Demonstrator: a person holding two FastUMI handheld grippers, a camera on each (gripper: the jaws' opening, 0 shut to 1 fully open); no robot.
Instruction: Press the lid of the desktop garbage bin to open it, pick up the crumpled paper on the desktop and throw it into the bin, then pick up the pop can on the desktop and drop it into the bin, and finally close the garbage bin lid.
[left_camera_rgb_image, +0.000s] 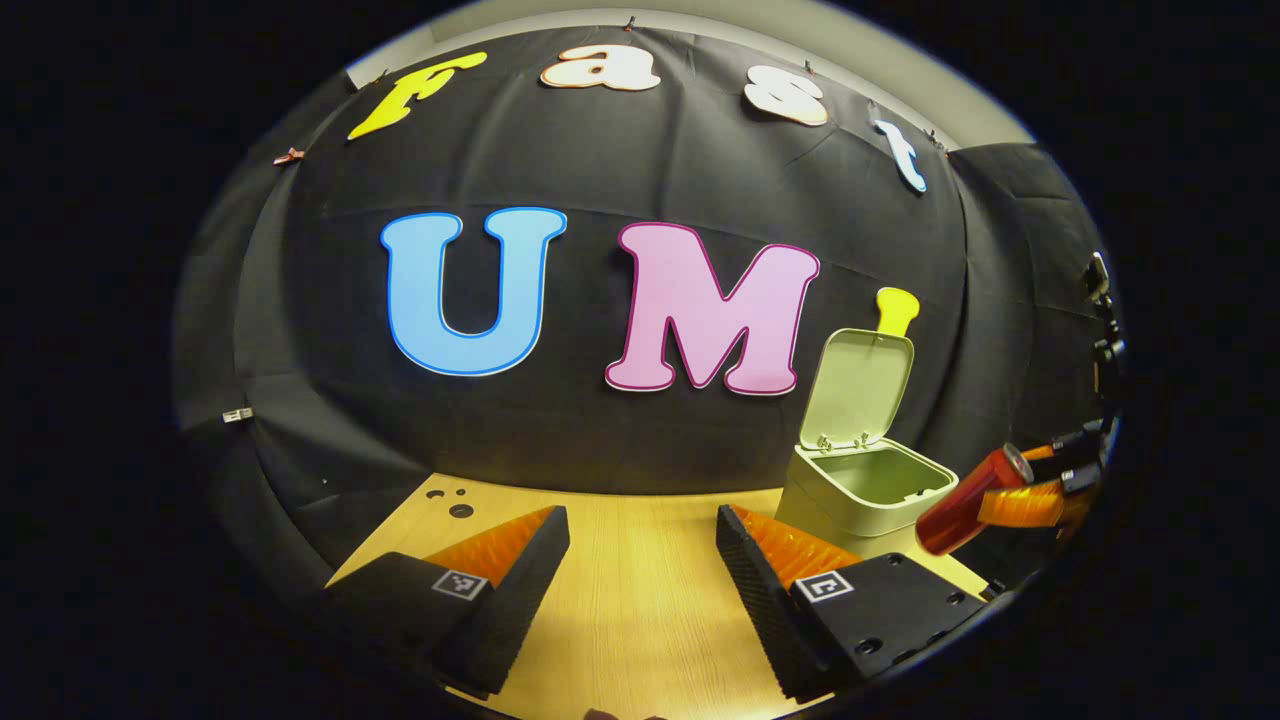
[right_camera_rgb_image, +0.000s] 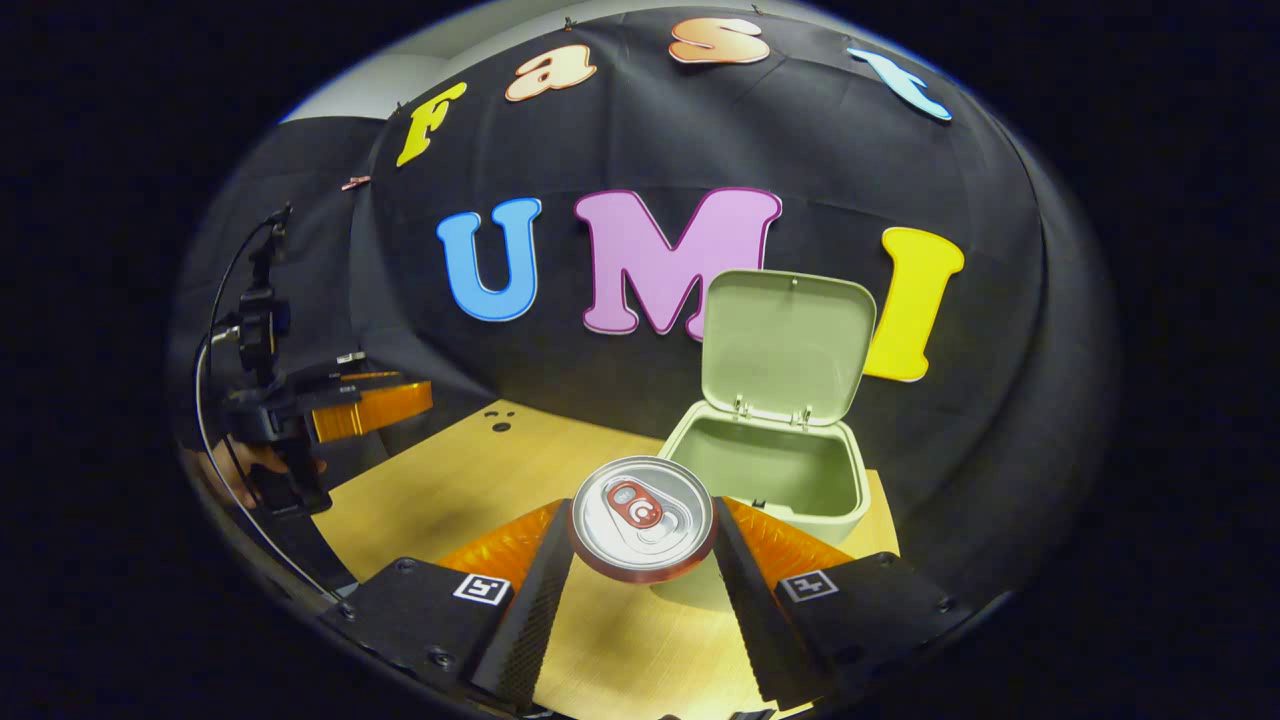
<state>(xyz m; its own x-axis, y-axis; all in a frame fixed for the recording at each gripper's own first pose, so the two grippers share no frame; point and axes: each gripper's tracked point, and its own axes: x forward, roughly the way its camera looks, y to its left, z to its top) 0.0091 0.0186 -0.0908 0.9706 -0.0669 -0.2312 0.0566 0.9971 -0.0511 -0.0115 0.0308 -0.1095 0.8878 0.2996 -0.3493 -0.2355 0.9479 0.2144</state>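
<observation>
1. Right tongs (right_camera_rgb_image: 640, 560) clamped on pop can (right_camera_rgb_image: 642, 518), both fingers pressing its sides, can held off the worktop (right_camera_rgb_image: 450, 490).
2. Pop can in right gripper view: seen end-on, silver top with red pull tab, red rim edge around it. Tilted so the top faces the camera.
3. Same can in left gripper view (left_camera_rgb_image: 968, 498): red body, silver top end pointing up-left, lying slanted in the air, gripped by the right tongs (left_camera_rgb_image: 1030, 500) at far right edge.
4. Can sits just in front of and near the garbage bin (right_camera_rgb_image: 770, 480), not over the opening as far as the right gripper view shows; in left gripper view it is just beside the bin (left_camera_rgb_image: 865, 490) on its right side.
5. Bin: pale green, rounded-square body, standing on the worktop near its back edge by the booth wall. Inside looks bare from what can be seen; bottom partly hidden.
6. Lid (right_camera_rgb_image: 785, 345) swung up, standing nearly upright on two hinges at the back rim. Also up in left gripper view (left_camera_rgb_image: 858, 388).
7. Left tongs (left_camera_rgb_image: 640, 570) apart, nothing between the fingers, hovering above the light wood worktop (left_camera_rgb_image: 640, 600).
8. Left tongs also in right gripper view (right_camera_rgb_image: 375, 405), far left, held by a hand (right_camera_rgb_image: 235, 475); cable loops off the handle.
</observation>
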